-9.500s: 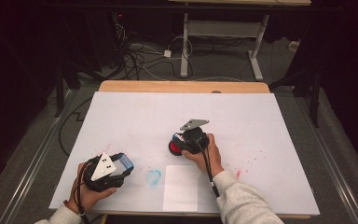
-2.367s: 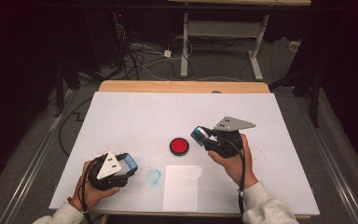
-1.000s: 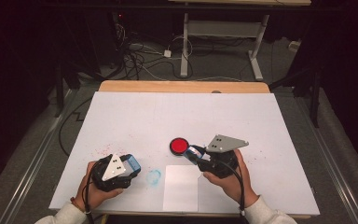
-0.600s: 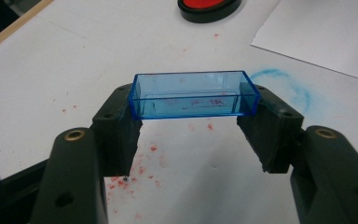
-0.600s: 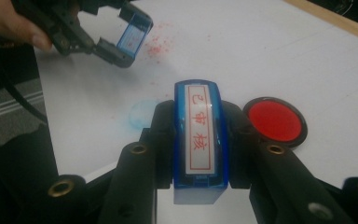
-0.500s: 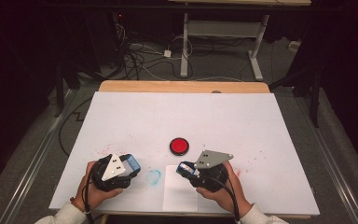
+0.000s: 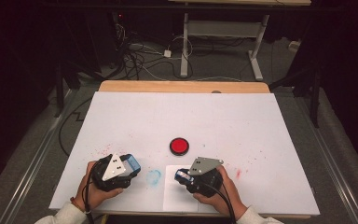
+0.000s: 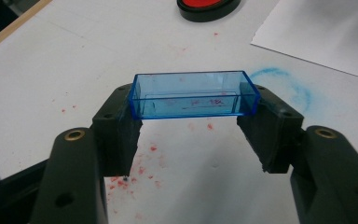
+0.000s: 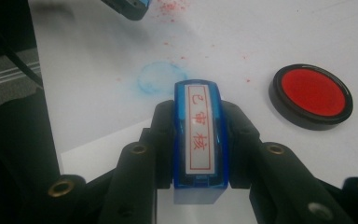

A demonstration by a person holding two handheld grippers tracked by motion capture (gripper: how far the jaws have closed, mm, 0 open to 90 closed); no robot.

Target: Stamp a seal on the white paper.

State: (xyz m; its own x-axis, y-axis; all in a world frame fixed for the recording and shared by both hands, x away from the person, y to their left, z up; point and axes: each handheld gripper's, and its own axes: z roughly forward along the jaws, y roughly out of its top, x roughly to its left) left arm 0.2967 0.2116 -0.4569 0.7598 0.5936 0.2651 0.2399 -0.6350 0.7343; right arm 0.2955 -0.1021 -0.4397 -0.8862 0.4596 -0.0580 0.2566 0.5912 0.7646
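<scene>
- My right claw (image 9: 198,154) is clenched on a blue stamp (image 9: 198,135), its label with red characters facing up, above the white paper sheet (image 7: 179,196) at the worktop's (image 7: 182,116) 6 o'clock edge.
- My left claw (image 8: 193,121) grips a clear blue cover (image 8: 193,95) by its two ends, at 7 o'clock on the worktop.
- A smudged blue ring (image 7: 154,177) lies between my claws.
- The red ink pad (image 7: 179,146) sits near 12 o'clock from the stamp, apart from it.

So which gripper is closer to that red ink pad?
Right. The right gripper, gripping the stamp, sits just below the red ink pad; the left gripper, holding the blue cap, is farther left.
</scene>
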